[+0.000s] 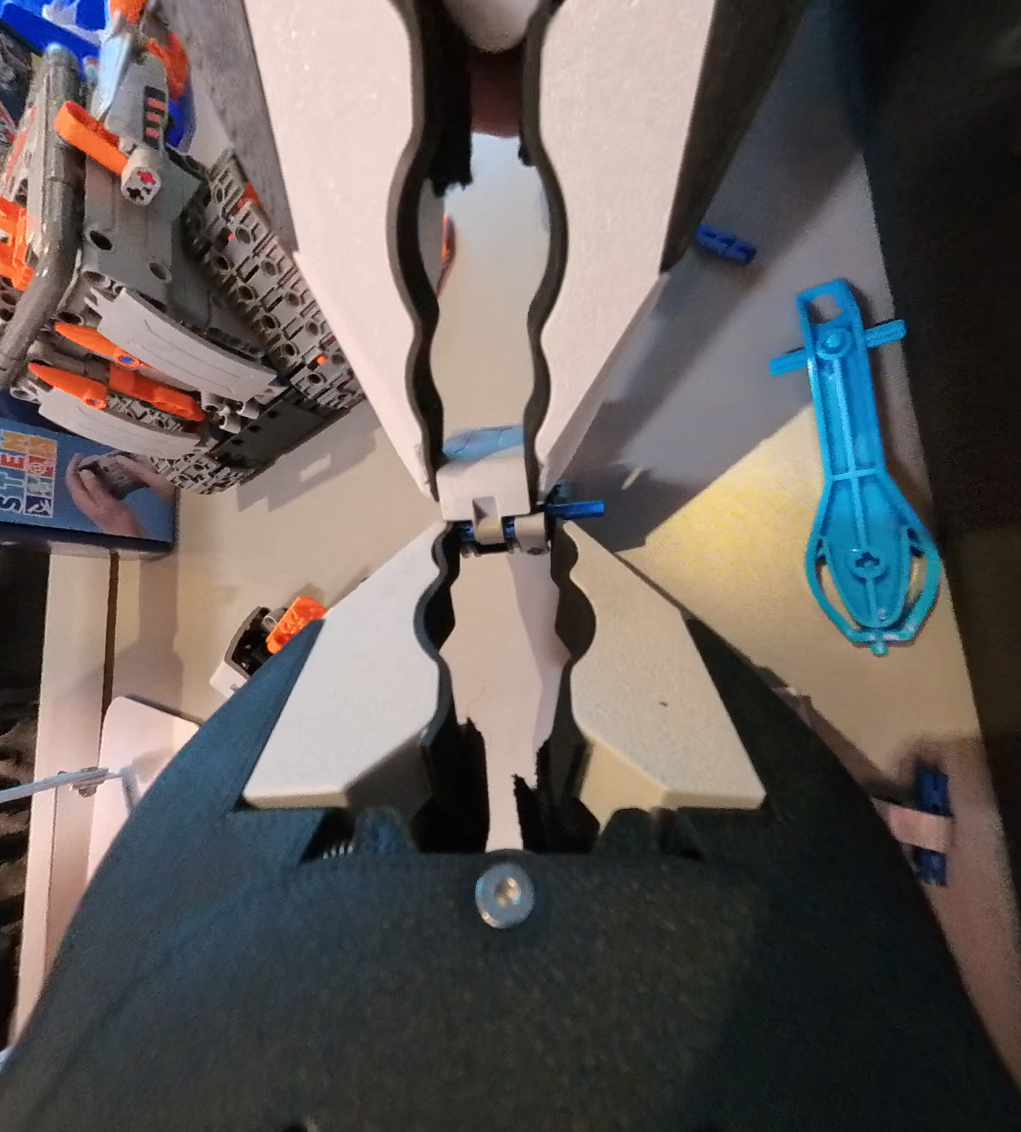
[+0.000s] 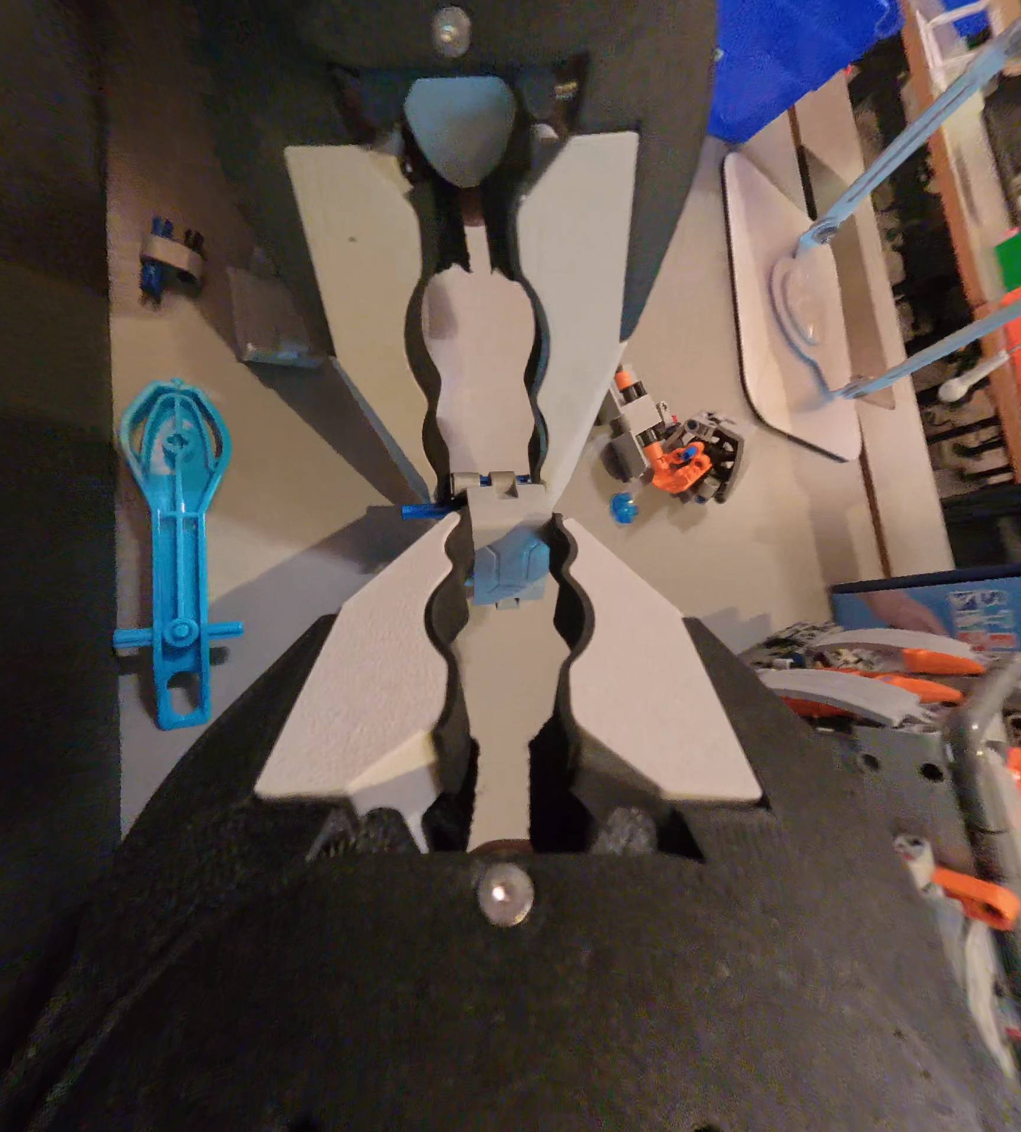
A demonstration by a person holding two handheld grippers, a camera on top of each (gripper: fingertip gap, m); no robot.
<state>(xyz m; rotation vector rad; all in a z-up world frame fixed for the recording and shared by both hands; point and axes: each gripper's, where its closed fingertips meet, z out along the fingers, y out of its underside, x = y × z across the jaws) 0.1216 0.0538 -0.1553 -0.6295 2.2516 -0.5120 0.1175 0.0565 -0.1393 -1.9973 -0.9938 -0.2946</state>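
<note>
While tip to tip, both tongs pinch one grey brick piece (image 1: 498,520) between them

L tool (image 1: 498,539), R tool (image 2: 504,520) tip-to-tip, both clamped.

A light blue plastic tool (image 2: 177,551) with a cage-like head and a cross bar is lying flat on the pale tabletop (image 2: 710,551). A large grey and orange brick-built vehicle (image 1: 128,294) is sitting near a blue printed box (image 1: 60,478). A small grey, black and orange sub-assembly (image 2: 673,447) is resting just beside a round translucent blue piece (image 2: 623,507). A white stand base (image 2: 796,306) is standing farther off.
</note>
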